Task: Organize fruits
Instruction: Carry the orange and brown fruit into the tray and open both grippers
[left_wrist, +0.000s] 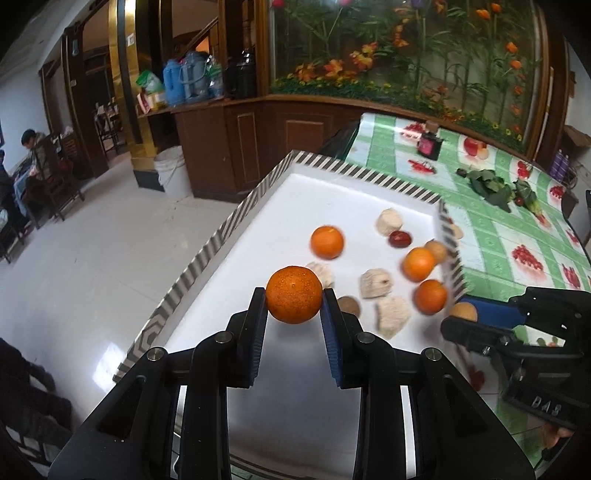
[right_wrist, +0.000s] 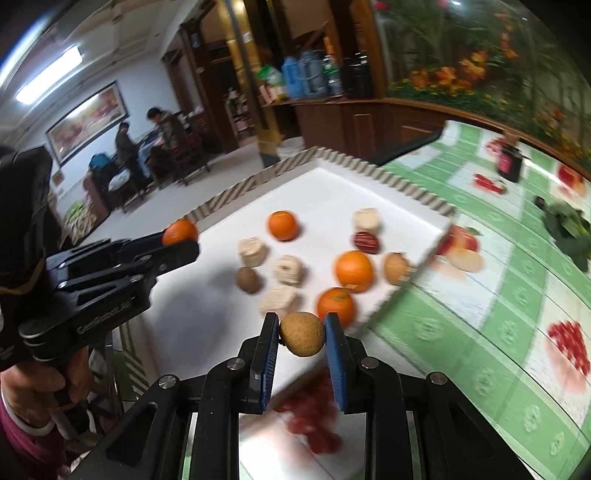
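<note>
My left gripper (left_wrist: 294, 297) is shut on an orange mandarin (left_wrist: 294, 294) and holds it above the near left part of the white tray (left_wrist: 291, 206). It also shows in the right wrist view (right_wrist: 181, 236) with the mandarin (right_wrist: 180, 230). My right gripper (right_wrist: 302, 332) is shut on a round brown longan (right_wrist: 302, 334) above the tray's near right edge; it also shows in the left wrist view (left_wrist: 461, 317). On the tray (right_wrist: 325, 184) lie three mandarins (right_wrist: 354, 270), pale cut chunks (right_wrist: 288, 268), a red date (right_wrist: 366, 242) and brown longans (right_wrist: 248, 279).
The tray has a striped rim (left_wrist: 207, 254) and rests on a table with a green checked fruit-print cloth (left_wrist: 517, 236). A small dark bottle (left_wrist: 428, 142) and green leaves (left_wrist: 491, 184) lie farther back. The tray's left edge overhangs the tiled floor (left_wrist: 92, 258).
</note>
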